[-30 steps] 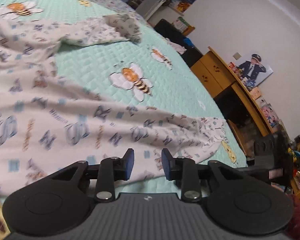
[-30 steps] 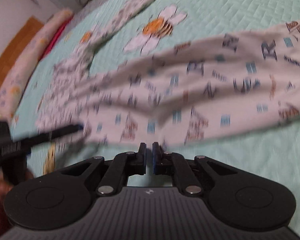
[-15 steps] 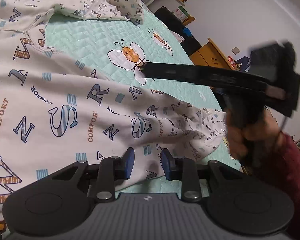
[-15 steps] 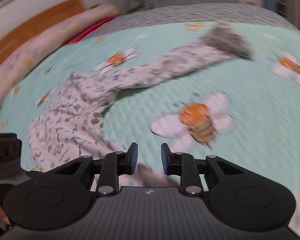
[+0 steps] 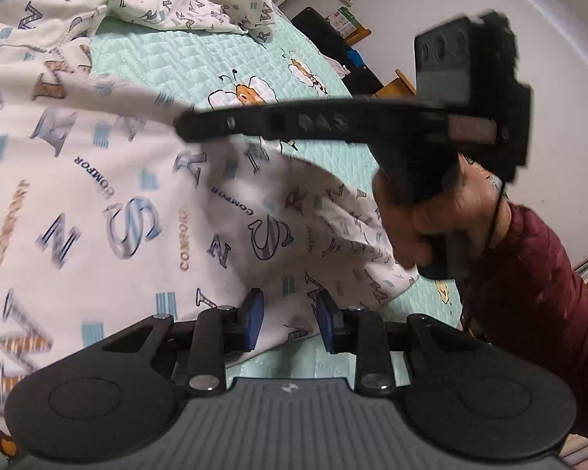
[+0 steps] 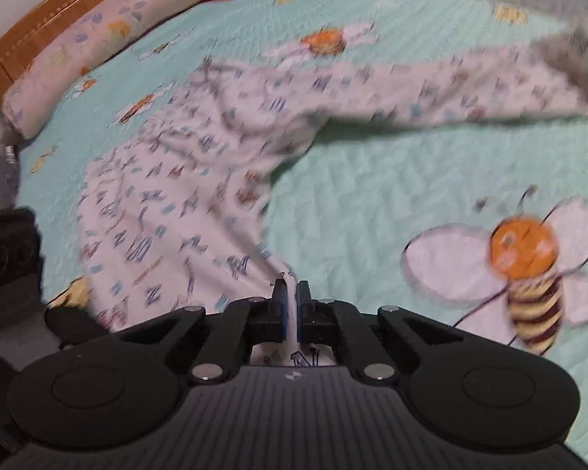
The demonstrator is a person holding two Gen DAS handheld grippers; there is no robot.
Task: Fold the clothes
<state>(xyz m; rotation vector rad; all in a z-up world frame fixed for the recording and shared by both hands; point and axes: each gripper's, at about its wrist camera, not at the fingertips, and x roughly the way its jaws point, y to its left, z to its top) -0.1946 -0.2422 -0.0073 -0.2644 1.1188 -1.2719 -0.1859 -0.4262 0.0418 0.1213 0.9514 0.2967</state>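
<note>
A white garment printed with letters [image 5: 137, 203] lies spread on a mint-green quilt with bee pictures [image 5: 168, 66]. My left gripper [image 5: 288, 319] is open, its blue pads just over the garment's near edge. My right gripper [image 6: 292, 305] is shut on a pinch of the garment's edge [image 6: 291, 313], with cloth showing between the pads. In the left wrist view the right gripper [image 5: 184, 127] reaches in from the right and lifts the cloth at its tip. In the right wrist view the garment [image 6: 184, 196] stretches away, one sleeve [image 6: 431, 86] running right.
A long floral pillow [image 6: 82, 51] and wooden headboard [image 6: 39, 11] lie at the far side of the bed. A wooden desk [image 5: 400, 82], a white wall and shelves stand beyond the bed's right edge. The person's red-sleeved arm [image 5: 537, 293] holds the right gripper.
My right gripper has closed on the garment's edge and raised it; half a second ago it was open. The left gripper stays open and has moved closer over the cloth.
</note>
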